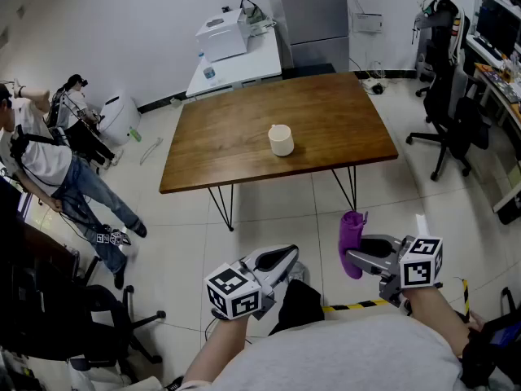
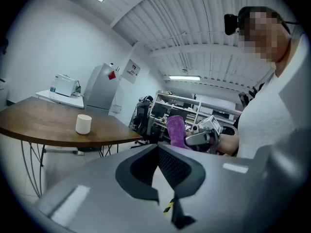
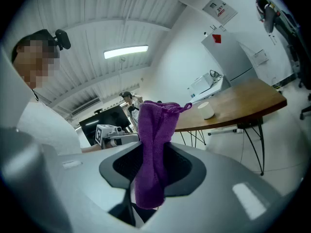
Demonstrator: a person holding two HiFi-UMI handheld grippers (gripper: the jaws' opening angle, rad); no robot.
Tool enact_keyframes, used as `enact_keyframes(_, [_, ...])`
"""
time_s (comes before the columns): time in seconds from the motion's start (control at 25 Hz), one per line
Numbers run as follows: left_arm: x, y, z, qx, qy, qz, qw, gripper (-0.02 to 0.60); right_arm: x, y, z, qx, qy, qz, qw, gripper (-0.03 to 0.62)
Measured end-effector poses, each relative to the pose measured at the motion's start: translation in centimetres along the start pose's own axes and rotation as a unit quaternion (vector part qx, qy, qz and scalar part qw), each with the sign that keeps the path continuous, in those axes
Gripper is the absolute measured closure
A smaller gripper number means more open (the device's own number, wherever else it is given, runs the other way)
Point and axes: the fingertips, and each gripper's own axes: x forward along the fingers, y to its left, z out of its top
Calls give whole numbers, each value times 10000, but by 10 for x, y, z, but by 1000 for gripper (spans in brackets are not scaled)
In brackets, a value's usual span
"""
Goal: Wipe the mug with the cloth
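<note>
The approach is in hand, with no wiping begun: the right tool (image 1: 352, 258) is clamped on the purple cloth (image 1: 352, 233), and the left tool (image 1: 290, 254) has its jaws together on nothing. The mug (image 1: 281, 140) stands upright on the counter (image 1: 342, 112), well ahead of both tools. Next, I judge, both must go forward, the left opening to steady the mug.

We find no legible text: the notice (image 3: 219, 8) on the far wall (image 3: 187, 57) is too small to read; the marker cubes (image 1: 422, 261) show only black-and-white squares.
</note>
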Motion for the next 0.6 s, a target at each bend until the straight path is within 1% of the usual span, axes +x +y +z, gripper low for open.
enact_keyframes(0.16, [21,69,16,-75,42,-76,9999,577,40,-53,34,130,-74,-84,9999,462])
enact_keyframes(0.28, [34,134,34,-133,137,-72,9998,577,77,-95,69,226,-132,-182,9995,462])
enact_keyframes(0.48, [49,248,82,-122,230,-72,9996,577,143,-164,133,339,-165,-385,9985,462])
enact_keyframes(0.6, [59,309,111,-60,241,-87,9997,577,177,-196,174,338,-301,-464,9979,462])
